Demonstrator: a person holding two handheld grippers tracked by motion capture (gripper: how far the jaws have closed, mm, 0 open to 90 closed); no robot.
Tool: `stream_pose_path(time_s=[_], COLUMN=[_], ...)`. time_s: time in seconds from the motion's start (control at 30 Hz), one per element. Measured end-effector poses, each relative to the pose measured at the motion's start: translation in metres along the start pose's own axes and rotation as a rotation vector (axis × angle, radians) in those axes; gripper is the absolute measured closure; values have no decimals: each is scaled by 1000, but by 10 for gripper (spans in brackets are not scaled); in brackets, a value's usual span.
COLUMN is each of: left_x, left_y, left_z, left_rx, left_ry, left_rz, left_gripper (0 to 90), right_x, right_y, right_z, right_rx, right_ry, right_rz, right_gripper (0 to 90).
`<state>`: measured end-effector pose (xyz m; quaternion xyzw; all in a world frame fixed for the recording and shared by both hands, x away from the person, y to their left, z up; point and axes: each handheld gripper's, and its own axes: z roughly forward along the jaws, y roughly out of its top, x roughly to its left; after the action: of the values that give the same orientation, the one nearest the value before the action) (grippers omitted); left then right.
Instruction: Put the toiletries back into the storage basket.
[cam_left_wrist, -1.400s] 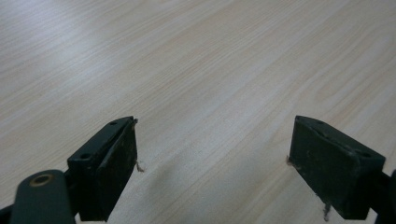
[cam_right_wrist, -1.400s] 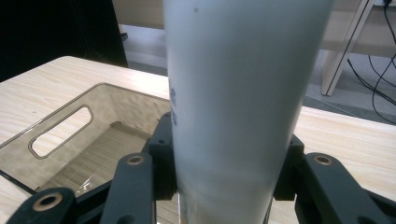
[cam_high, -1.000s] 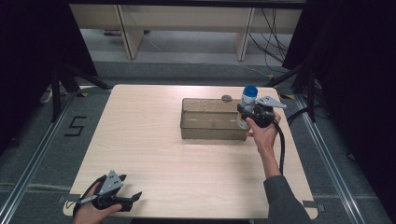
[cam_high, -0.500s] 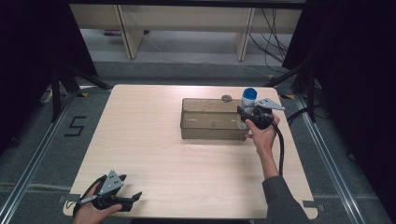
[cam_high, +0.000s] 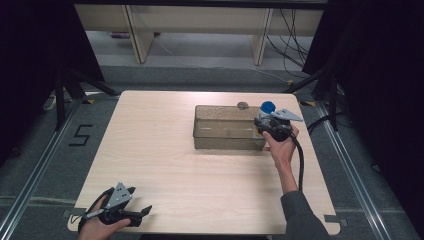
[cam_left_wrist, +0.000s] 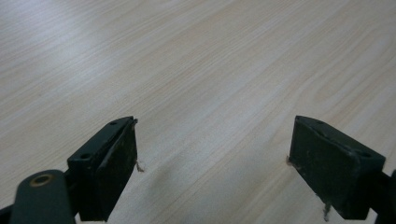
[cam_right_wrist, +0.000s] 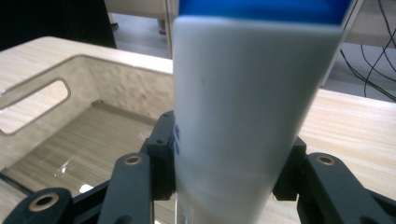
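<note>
A white bottle with a blue cap (cam_high: 267, 107) (cam_right_wrist: 243, 107) stands upright between the jaws of my right gripper (cam_high: 266, 121) (cam_right_wrist: 229, 154), which is shut on it at the right end of a clear plastic bin (cam_high: 227, 127) (cam_right_wrist: 70, 116). The bottle sits just past the bin's right wall, over the rim. My left gripper (cam_high: 137, 214) (cam_left_wrist: 212, 163) rests low at the table's front left corner, open, with bare wood between its jaws.
A small round grey object (cam_high: 242, 105) lies behind the bin's far wall. The wooden table (cam_high: 160, 150) has wide bare room left and in front of the bin. Shelving legs and cables stand on the floor beyond the far edge.
</note>
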<state>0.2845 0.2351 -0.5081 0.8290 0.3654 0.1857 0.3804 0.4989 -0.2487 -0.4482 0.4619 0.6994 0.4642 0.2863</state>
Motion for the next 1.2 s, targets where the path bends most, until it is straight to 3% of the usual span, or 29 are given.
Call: stream_pose_path(time_s=[0.07,0.1,0.13,0.17,0.33,0.43,0.5,0.57,0.63,0.67,0.83,0.87,0.93,1.07,1.2], left_x=[1,0,1,0,0,1,0,1,1,0,0,0,0,0,0], left_y=[0,0,0,0,0,0,0,0,0,0,0,0,0,0,0], left_z=[0,0,-1,0,0,-1,0,-1,-1,-1,0,0,0,0,1], left_rx=[11,1,14,1,2,15,1,11,9,8,2,2,1,-1,-6], left_ry=[6,-1,7,-1,0,4,0,-1,0,0,3,3,6,-1,-2], left_rz=[13,1,16,0,1,18,1,13,9,8,8,8,7,11,8], left_gripper=[147,147,147,147,147,147,147,147,147,147,147,147,147,148,147], right_x=[4,3,5,5,3,4,3,2,5,4,6,6,8,7,6], right_y=[-2,-3,-3,-4,-5,-7,-8,-9,-10,-11,-13,-13,-11,-6,-5], right_z=[0,1,1,1,1,2,2,4,2,4,3,3,1,-5,-11], right_rx=[8,7,17,16,26,25,27,20,50,37,30,28,21,0,10], right_ry=[-17,-12,-13,-8,-19,-18,-4,-10,-22,-17,-24,-22,-36,-31,-31], right_rz=[16,-11,-5,-12,-34,-10,-19,-34,-10,-25,-3,0,11,2,29], right_gripper=[546,546,546,546,543,545,545,545,543,542,532,521,405,322,271])
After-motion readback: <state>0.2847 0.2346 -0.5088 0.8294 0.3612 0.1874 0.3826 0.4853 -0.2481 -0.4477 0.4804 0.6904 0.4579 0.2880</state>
